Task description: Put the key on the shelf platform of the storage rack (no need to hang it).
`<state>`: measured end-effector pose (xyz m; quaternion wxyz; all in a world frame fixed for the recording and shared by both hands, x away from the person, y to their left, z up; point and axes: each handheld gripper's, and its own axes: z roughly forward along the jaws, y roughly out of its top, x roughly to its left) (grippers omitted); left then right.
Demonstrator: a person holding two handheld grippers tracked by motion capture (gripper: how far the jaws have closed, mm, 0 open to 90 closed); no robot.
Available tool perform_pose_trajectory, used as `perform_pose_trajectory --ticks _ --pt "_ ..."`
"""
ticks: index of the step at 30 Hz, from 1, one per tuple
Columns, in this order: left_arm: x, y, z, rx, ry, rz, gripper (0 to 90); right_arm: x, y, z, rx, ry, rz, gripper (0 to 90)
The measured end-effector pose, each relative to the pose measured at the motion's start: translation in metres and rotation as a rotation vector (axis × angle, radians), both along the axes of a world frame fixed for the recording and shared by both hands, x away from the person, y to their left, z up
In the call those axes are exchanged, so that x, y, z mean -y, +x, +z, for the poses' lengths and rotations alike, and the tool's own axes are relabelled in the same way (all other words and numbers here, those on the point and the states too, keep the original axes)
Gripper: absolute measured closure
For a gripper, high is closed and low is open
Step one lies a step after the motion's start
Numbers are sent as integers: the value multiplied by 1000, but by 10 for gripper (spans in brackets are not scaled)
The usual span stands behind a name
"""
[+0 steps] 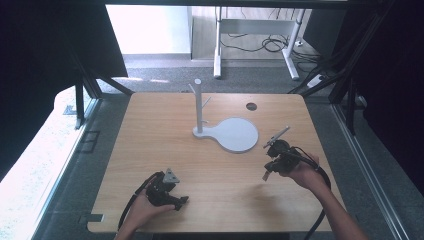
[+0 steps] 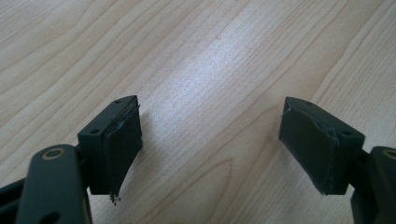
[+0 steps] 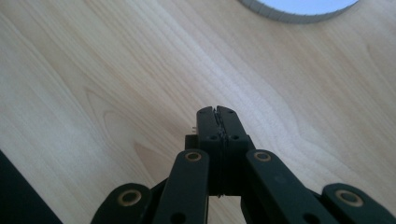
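We see the left gripper (image 1: 176,200) near-left on the table (image 1: 150,130), jaws spread w/ bare wood between. Right gripper (image 1: 271,160) near-right, jaws pressed together, empty. White stand (image 1: 227,131) sits center-far; its round base is cut off in the right gripper view.

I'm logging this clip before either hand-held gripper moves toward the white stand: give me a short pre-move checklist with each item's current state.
1. Left hand-held gripper open and empty: ok, jaws wide apart over bare wood.
2. Right hand-held gripper open for a grasp: not ok, jaws pressed together with nothing between them.
3. White stand upright on its round base: ok.
4. Pegs on the stand free: ok, nothing hangs on them in the high view.
5. Path from the right hand-held gripper to the base: ok, bare wooden table between them.
6. Cables trailing from both grippers clear of the stand: ok, they run back toward the person.
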<state>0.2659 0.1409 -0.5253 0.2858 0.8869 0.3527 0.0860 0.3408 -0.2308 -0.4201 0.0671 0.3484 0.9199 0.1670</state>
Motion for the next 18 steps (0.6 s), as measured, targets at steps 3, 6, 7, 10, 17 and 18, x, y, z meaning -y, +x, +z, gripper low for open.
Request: perform_pose_trajectory --ticks 3,6,7,10,17,18 --pt "0 0 0 -3 -2 4 214 -3 6 4 7 -2 3 900" --pt "0 0 0 -4 0 0 214 -6 14 6 2 4 1 900" --pt "0 -1 1 -5 -2 3 214 -7 16 7 2 5 -1 900" --pt "-1 0 1 -3 -1 2 214 -9 21 8 1 7 -1 900" --pt "-2 0 1 2 3 -3 214 -18 34 12 0 20 -3 900" --pt "-2 0 1 2 3 -2 214 -19 36 13 0 25 -3 900"
